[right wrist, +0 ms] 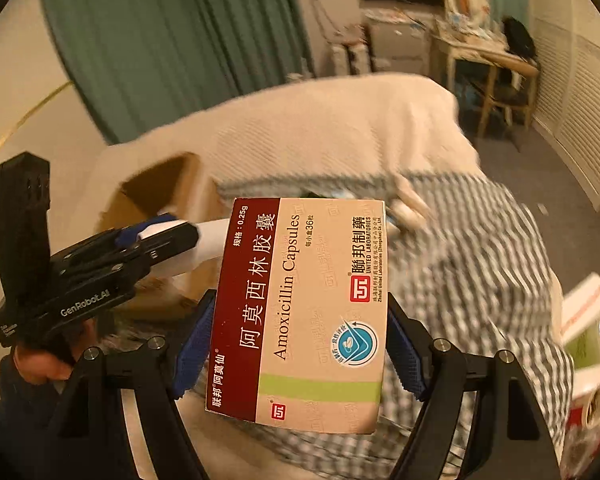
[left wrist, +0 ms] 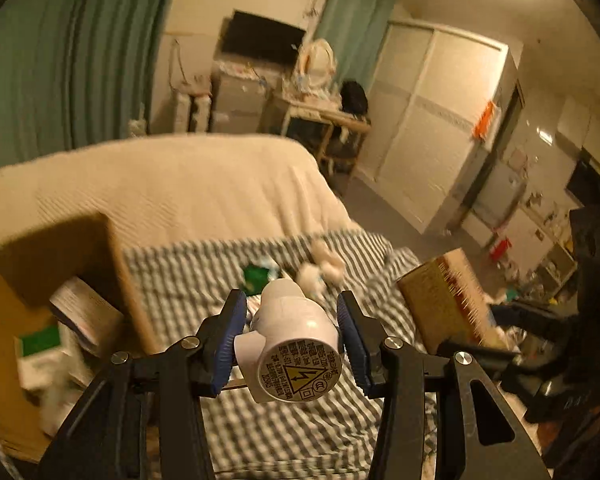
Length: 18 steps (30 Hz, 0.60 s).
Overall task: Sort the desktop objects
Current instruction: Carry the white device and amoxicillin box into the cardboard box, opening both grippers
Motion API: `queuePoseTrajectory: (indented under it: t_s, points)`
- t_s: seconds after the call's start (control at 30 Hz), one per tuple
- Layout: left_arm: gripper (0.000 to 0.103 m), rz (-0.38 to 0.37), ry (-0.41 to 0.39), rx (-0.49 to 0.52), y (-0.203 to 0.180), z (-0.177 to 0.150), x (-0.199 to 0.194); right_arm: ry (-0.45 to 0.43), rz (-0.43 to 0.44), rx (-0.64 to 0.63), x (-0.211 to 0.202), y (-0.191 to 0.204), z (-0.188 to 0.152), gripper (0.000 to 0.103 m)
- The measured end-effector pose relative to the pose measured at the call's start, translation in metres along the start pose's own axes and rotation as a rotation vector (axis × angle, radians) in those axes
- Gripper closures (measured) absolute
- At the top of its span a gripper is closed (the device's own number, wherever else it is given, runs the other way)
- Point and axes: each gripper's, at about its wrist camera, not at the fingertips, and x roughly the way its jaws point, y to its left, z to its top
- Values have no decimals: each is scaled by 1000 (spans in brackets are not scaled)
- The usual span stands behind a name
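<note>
Above the checked cloth [left wrist: 284, 432], your left gripper [left wrist: 290, 342] has its fingers partway closed, clamping a white plug-shaped device [left wrist: 292, 344]. Your right gripper [right wrist: 300, 344] is spread wide, pinching an amoxicillin box [right wrist: 304, 308] by its edges. Left of the cloth sits a cardboard box [left wrist: 60, 256].

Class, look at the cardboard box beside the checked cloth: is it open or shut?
Open. The cardboard box has no lid across its top, and printed packets show inside it in the left wrist view.
</note>
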Motion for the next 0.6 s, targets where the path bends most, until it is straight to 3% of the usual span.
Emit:
queuePoseTrajectory:
  t_s: [0.17,0.27,0.37,0.6]
  points:
    - [55,77,-59,-11,44,22,-40,-21,57,-69,9,66,35,27]
    - [55,118,-55,-59,78,25,-50,-11,115,-78,25,100,49,27]
    - [55,165,-32,-135,122,18,-52,23,169,-71,53,129,56,27]
    - [55,229,39,-265,199,-22,-39,135,191,-84,129,177,44,26]
